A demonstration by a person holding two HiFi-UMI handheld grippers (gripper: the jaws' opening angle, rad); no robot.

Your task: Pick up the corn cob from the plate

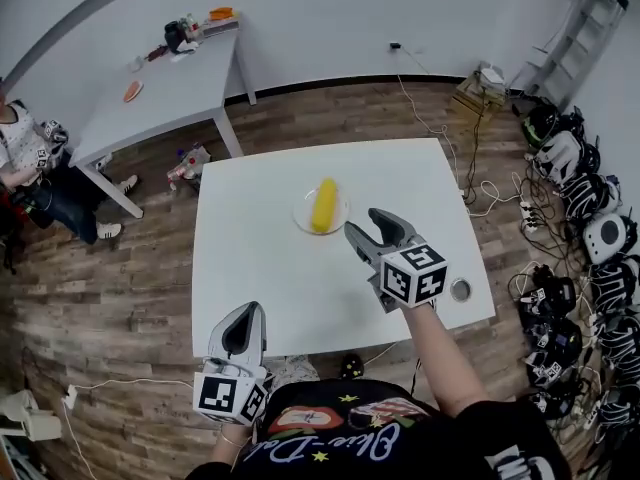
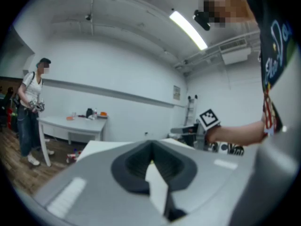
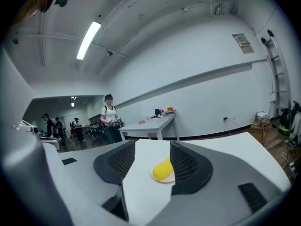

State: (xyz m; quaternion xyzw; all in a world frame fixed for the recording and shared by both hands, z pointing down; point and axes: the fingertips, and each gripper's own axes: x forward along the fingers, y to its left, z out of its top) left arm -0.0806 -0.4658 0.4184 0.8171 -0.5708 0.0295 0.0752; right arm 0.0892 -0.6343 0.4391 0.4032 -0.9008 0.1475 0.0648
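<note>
Lying on the plate [image 1: 303, 220] at mid-table [image 1: 270, 263], the corn cob [image 1: 323, 205] is untouched; task at 0 of 1, with approach, grip & lift all outstanding. R gripper [image 1: 362, 222]: jaws spread wide, nothing btwn pads, aimed at cob, near plate, no contact. L gripper [image 1: 243, 318]: jaws pressed together, empty, near table's front edge, well apart from plate.

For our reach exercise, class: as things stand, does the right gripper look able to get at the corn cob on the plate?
Probably yes. The right gripper has its jaws apart, aimed at the corn cob, which lies uncovered on the plate; only table surface lies between them.
</note>
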